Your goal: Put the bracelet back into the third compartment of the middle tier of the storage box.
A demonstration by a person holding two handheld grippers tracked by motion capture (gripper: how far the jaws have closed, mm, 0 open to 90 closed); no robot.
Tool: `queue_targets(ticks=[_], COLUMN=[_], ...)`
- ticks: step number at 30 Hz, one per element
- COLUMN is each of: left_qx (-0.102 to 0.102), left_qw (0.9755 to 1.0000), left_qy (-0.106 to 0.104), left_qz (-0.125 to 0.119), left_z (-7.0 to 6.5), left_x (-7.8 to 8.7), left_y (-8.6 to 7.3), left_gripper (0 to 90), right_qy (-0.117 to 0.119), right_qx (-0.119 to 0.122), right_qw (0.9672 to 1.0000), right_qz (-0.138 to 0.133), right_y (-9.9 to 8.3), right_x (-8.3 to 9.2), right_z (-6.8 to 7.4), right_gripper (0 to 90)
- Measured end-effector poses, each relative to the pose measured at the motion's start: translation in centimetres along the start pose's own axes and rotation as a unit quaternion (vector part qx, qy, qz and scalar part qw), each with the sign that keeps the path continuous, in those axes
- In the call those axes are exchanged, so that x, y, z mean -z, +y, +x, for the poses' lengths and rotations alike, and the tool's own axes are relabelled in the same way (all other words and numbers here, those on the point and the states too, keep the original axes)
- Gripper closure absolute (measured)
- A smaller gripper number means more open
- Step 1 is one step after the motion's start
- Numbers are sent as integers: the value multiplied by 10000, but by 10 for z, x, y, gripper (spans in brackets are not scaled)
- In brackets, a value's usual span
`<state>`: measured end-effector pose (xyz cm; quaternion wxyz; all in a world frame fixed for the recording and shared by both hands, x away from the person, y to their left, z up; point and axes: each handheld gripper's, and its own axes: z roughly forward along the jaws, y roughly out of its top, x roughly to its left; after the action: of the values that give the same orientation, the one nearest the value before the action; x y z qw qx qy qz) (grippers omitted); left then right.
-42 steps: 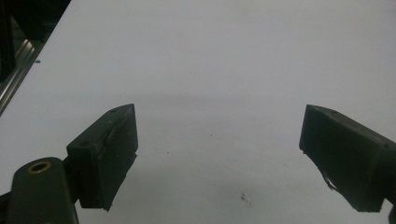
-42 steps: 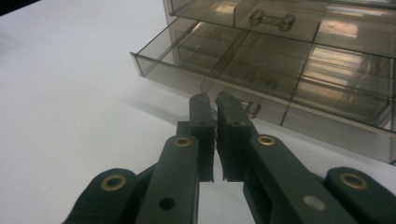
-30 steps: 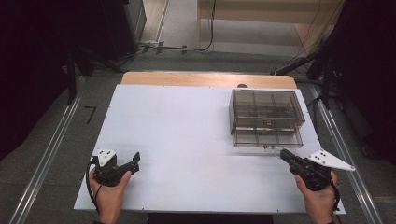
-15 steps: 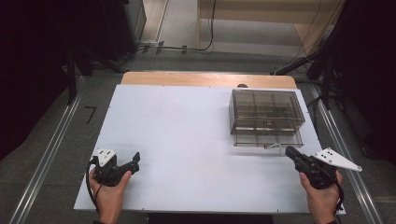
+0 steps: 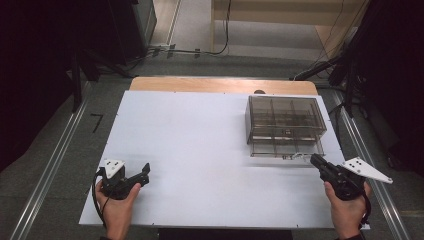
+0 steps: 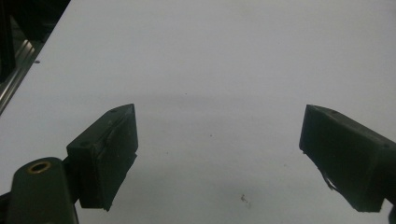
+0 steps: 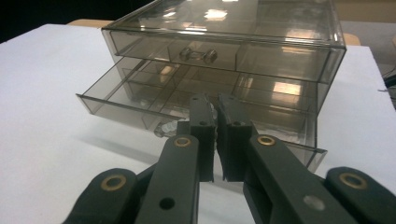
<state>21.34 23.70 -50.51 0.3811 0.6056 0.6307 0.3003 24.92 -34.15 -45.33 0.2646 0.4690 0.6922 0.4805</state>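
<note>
Smoky transparent plastic drawer box (image 5: 285, 125) stands at the right of the white worktop (image 5: 200, 150), its lower drawer (image 7: 187, 100) pulled partly out (the upper one is shut). Right gripper (image 5: 316, 161), lower right, has jaws closed, seemingly on the drawer's clear knob (image 7: 164, 128). Left gripper (image 5: 146, 172), lower left, holds its jaws wide over bare worktop.

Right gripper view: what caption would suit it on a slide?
Right gripper, fingers shut on the clear knob of the smoky plastic drawer box's half-open lower drawer on a white table.
</note>
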Motion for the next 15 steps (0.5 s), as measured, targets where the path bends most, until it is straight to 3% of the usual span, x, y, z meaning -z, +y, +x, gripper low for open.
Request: queue_targets(ticks=[15], left_qx=[-9], left_qw=[10000], left_qy=[-6], left_qz=[8], left_z=[0], left_x=[0], left_y=[0], left_gripper=[120], right_qy=[-135], right_qx=[-80], right_qw=[9998], right_qz=[-100], right_y=[3], right_x=[-2], right_z=[-7], right_gripper=[833])
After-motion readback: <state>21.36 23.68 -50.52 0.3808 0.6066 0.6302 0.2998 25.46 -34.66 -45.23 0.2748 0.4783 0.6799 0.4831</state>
